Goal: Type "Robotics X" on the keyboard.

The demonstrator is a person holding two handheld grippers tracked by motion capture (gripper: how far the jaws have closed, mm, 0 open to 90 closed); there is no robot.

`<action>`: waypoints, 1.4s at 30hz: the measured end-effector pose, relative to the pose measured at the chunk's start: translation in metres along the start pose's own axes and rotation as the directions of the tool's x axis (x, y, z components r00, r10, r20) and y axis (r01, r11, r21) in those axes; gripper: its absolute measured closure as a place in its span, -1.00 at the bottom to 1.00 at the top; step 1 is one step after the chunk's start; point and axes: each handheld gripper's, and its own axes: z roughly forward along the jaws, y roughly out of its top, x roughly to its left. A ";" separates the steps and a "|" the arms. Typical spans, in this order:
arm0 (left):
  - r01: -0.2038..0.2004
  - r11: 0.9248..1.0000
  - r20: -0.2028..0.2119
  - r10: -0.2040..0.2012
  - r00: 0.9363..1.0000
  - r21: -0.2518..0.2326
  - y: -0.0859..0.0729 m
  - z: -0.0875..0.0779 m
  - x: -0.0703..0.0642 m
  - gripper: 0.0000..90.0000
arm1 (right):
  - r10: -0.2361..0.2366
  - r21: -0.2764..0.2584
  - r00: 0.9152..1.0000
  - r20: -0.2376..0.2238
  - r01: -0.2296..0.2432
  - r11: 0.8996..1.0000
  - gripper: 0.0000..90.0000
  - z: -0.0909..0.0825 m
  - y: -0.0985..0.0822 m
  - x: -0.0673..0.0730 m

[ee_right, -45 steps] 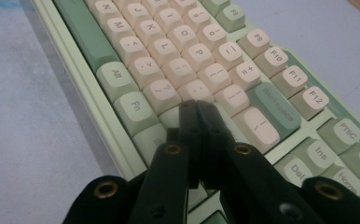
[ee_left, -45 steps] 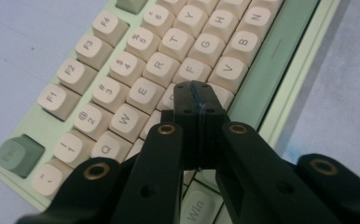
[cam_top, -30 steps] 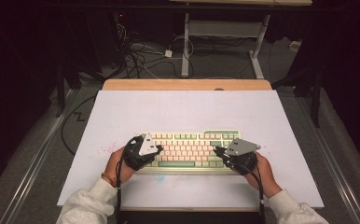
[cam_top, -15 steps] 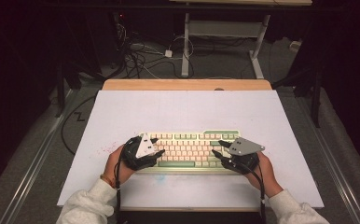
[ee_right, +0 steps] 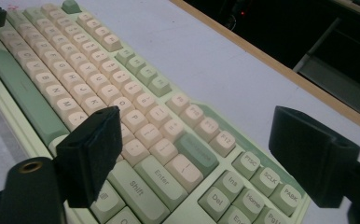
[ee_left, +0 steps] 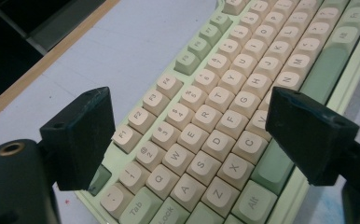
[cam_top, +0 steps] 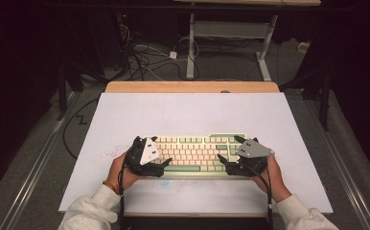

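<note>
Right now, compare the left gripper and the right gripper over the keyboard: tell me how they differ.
The left gripper hovers over the keyboard's letter end, near Q, A and Tab; the right gripper hovers over the Enter, Shift and Del end. In the high view the left gripper's grey plate tilts steeply, while the right gripper's lies flatter. Shared: both have just been opening, jaws wide, nothing gripped.

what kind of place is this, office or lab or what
Probably a lab or workshop recording bench rather than an office: a keyboard lies alone on a white-covered table, loose cables sprawl over the floor behind it, and a bare desk frame stands in the unlit background.
</note>
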 end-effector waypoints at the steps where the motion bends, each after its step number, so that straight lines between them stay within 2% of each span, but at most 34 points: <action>1: -0.003 1.000 -0.003 0.003 1.000 -0.002 0.000 0.000 0.000 -0.67 | -0.002 0.001 1.000 -0.001 0.002 1.000 -0.63 0.000 0.000 0.000; 8: -0.011 1.000 -0.017 0.011 1.000 -0.029 0.001 -0.004 -0.002 -0.66 | 0.007 -0.011 1.000 0.009 -0.007 1.000 -0.65 -0.002 0.001 -0.001; 22: -0.029 0.997 -0.053 0.026 0.998 -0.065 0.003 -0.018 -0.009 -0.67 | -0.007 -0.026 1.000 0.009 0.007 1.000 -0.64 -0.014 0.005 0.000; 42: -0.041 0.997 -0.071 0.036 0.997 -0.072 -0.008 -0.032 -0.013 -0.67 | -0.037 -0.027 0.999 0.017 0.037 0.999 -0.63 -0.029 0.004 0.002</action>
